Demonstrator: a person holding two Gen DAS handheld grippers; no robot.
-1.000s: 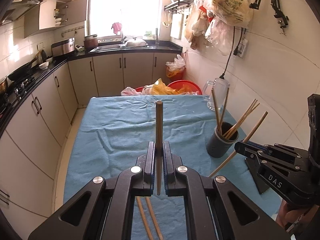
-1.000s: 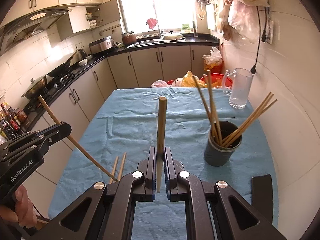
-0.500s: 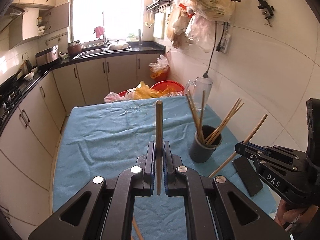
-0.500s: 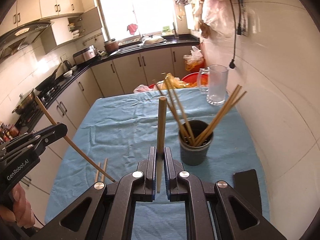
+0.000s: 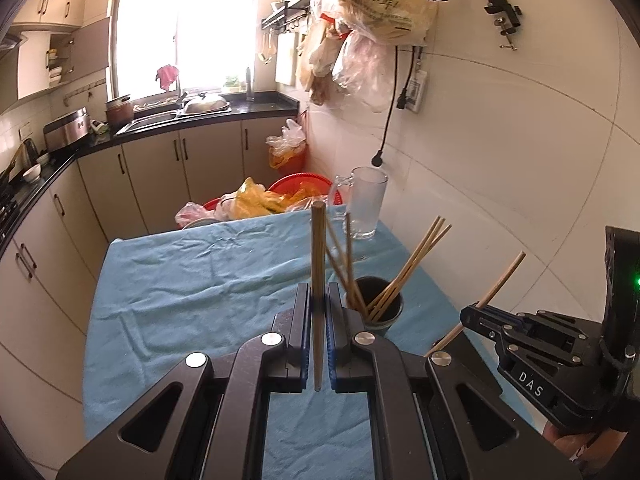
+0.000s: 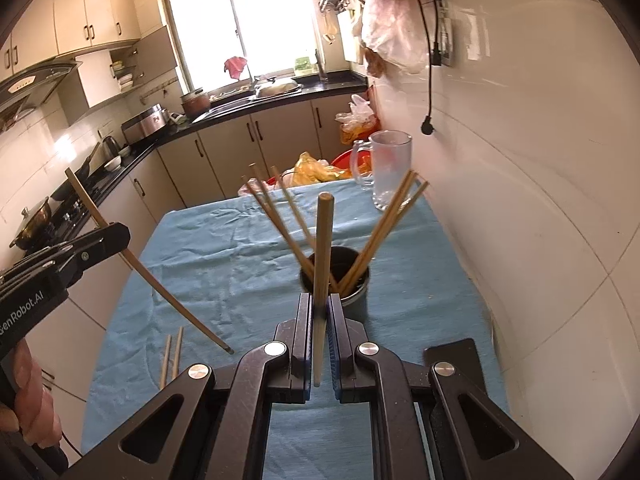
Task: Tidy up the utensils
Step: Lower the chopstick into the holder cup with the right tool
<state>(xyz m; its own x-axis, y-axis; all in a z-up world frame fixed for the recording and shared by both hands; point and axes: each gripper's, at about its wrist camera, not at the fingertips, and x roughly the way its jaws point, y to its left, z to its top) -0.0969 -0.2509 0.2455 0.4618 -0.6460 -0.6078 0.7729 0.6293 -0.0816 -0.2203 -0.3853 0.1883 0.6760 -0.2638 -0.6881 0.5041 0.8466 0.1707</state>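
My left gripper (image 5: 319, 304) is shut on a wooden chopstick (image 5: 319, 256) held upright. My right gripper (image 6: 319, 308) is shut on another chopstick (image 6: 323, 240), also upright, just in front of a dark grey cup (image 6: 356, 296) with several chopsticks leaning in it. The cup also shows in the left wrist view (image 5: 390, 314), ahead and right of the left gripper. The right gripper shows at the right of the left wrist view (image 5: 470, 314), the left gripper at the left of the right wrist view (image 6: 120, 236). Two loose chopsticks (image 6: 171, 354) lie on the blue cloth (image 6: 224, 248).
A glass mug (image 5: 368, 202) stands at the table's far right corner by the tiled wall. A flat black object (image 6: 454, 354) lies on the cloth near right. A red basin with bags (image 5: 296, 194) sits behind the table. Kitchen cabinets run along the left.
Both grippers have moved right, toward the cup, each still holding its chopstick. The cup now sits close ahead of the right gripper.
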